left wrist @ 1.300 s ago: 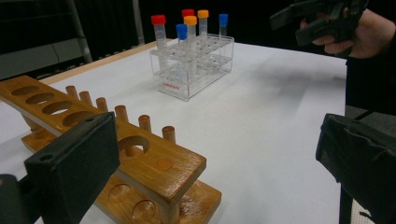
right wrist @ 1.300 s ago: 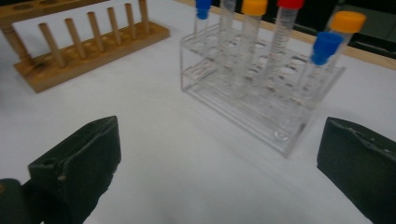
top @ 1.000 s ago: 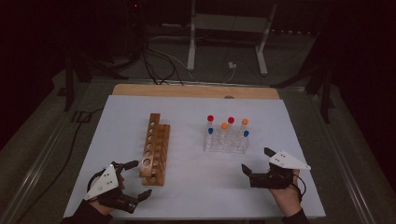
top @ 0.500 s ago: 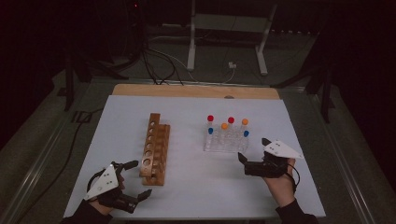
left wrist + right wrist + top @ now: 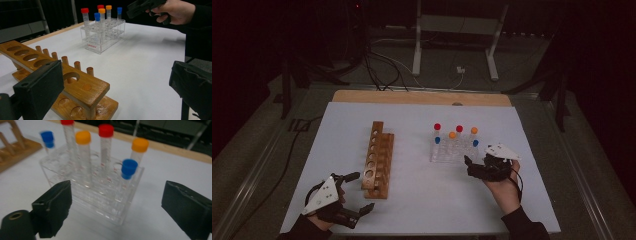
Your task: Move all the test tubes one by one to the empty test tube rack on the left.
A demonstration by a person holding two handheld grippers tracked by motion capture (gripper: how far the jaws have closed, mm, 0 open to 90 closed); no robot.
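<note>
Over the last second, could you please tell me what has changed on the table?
The right hand-held gripper moved up the high view from the near right of the sheet toward the clear tube rack; its jaws have just been closing a little, with nothing between them yet. The left hand-held gripper, the wooden rack and the capped tubes stayed put.

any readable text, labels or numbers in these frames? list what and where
Red print on the front wall of the clear tube rack: a short word, too small and blurred to read.
Faint graduation marks on the tubes: no numbers legible.
Nothing else carries text.
</note>
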